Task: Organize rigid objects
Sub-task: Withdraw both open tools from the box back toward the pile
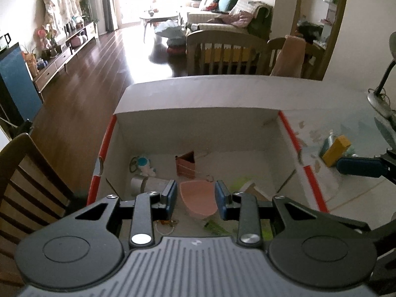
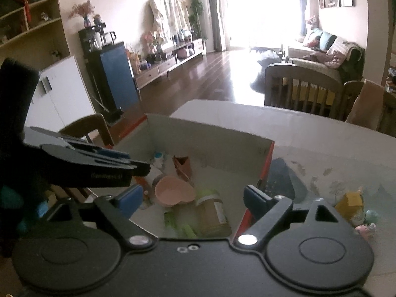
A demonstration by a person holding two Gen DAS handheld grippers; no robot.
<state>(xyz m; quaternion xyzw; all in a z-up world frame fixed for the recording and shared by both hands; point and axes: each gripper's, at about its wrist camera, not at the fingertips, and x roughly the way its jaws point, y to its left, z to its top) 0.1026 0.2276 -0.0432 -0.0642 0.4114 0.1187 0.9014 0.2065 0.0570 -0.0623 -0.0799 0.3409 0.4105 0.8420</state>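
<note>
Open white cardboard box with red-edged side walls (image 1: 292, 133) on the pale table (image 1: 351, 198), holding a pink heart-shaped bowl (image 1: 198, 201), a grey cylinder (image 1: 148, 184), a brown triangular carton (image 1: 185, 165), a small blue-and-white figure (image 1: 144, 165) and green packets (image 2: 188, 227). Left gripper (image 1: 196, 198) hangs above the bowl, jaws narrowly parted, gripping nothing; right gripper (image 2: 193, 200) stands wide open and empty over the box's near corner. A yellow block (image 1: 336, 149) lies on the table outside the right wall, where bare tabletop remains; wooden chairs (image 1: 225, 49) line the far edge.
</note>
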